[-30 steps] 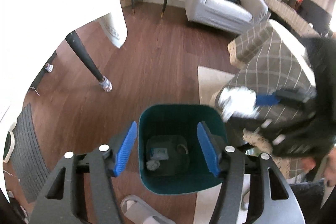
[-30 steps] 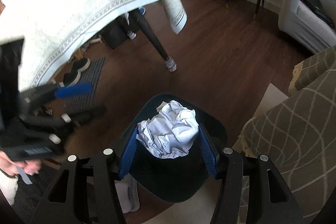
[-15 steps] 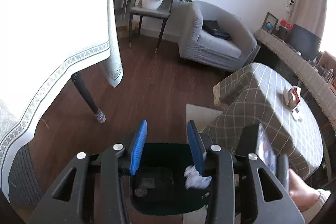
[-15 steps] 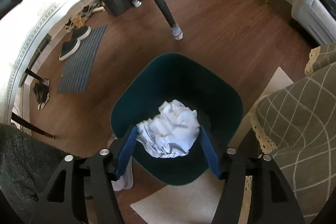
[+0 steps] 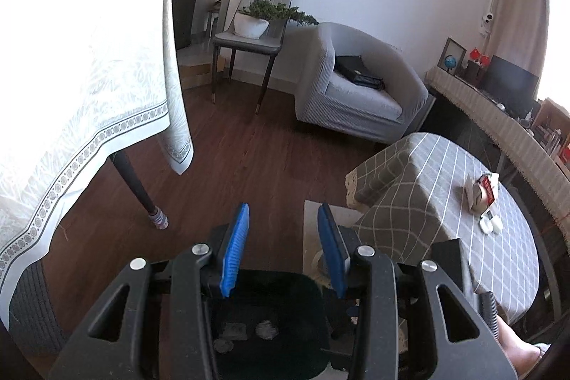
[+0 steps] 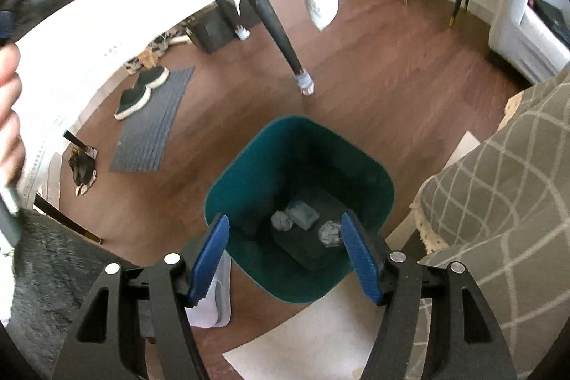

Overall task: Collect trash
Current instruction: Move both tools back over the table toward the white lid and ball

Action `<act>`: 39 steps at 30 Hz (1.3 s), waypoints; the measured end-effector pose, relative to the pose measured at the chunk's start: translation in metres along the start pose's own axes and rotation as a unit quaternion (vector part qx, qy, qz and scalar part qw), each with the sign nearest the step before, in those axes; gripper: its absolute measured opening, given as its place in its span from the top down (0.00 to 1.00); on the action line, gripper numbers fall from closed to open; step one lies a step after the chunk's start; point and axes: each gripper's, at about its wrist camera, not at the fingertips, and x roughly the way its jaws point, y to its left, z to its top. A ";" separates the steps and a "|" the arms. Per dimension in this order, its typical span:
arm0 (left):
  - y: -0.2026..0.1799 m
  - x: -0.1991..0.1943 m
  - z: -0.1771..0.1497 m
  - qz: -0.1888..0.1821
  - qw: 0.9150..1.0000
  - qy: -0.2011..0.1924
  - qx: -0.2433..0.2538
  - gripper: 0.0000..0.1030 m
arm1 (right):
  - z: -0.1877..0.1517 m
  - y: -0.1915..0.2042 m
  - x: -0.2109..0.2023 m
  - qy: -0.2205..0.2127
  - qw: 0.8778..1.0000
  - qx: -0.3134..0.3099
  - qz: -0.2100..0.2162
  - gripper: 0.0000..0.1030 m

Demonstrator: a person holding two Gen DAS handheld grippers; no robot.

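Note:
A dark teal trash bin stands on the wood floor beside the checked table. Crumpled paper balls lie at its bottom. My right gripper is open and empty, hovering above the bin's near rim. My left gripper is open and empty, held higher and pointing across the room; the bin shows below it at the bottom edge. More small items, a red-and-white wrapper among them, lie on the checked table.
A white-clothed table with a dark leg stands left. The grey checked table is right. A grey armchair and a chair with a plant stand behind. A mat and shoes lie left.
My right gripper opened and the big crumpled paper ball dropped into the bin. My left gripper rose, tilted up toward the room and narrowed its jaws somewhat.

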 end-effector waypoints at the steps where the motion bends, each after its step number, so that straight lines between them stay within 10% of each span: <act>1: -0.004 0.001 0.001 0.000 1.000 -0.001 0.001 0.59 | 0.001 0.000 -0.005 -0.006 1.000 0.000 0.001 0.37; 14: -0.050 0.005 0.010 -0.014 0.999 -0.024 0.024 0.59 | -0.014 -0.041 -0.111 -0.122 0.992 0.028 -0.029 0.50; 39: -0.225 0.067 -0.030 -0.109 0.985 0.041 0.130 0.41 | -0.125 -0.171 -0.214 -0.183 0.963 0.151 -0.130 0.53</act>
